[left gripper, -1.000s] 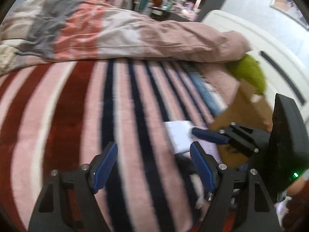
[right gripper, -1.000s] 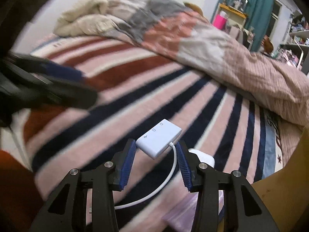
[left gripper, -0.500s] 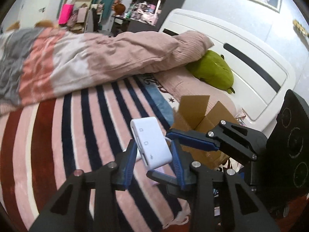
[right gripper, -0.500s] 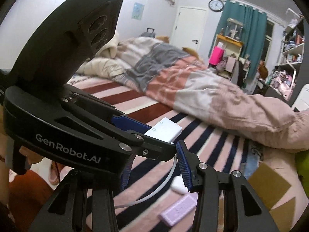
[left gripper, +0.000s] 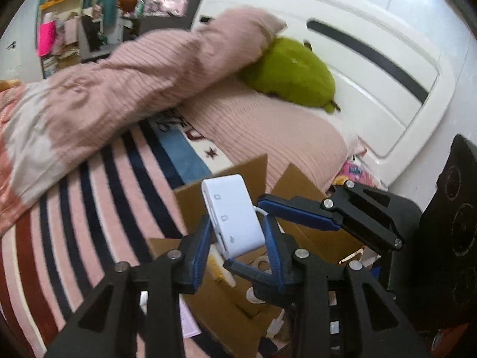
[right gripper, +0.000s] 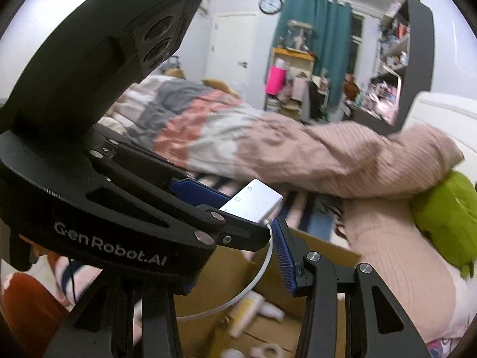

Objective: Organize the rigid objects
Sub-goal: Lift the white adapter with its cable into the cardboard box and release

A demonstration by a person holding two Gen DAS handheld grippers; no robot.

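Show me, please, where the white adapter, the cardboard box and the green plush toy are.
white adapter [left gripper: 231, 214]: left wrist view, its flat top face.
cardboard box [left gripper: 304, 185]: left wrist view, a raised flap.
green plush toy [left gripper: 292, 74]: left wrist view, its rounded back.

Smooth white plastic adapter [left gripper: 232, 217]; matt, seemingly cardboard box [left gripper: 220, 307].

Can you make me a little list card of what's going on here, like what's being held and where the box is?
Held thing: white plastic adapter with cable
Held by: left gripper, shut on it
Other gripper: right gripper, close beside the adapter
Below: open brown cardboard box holding small items
Surface: striped pink and navy blanket
Nearby: green plush toy
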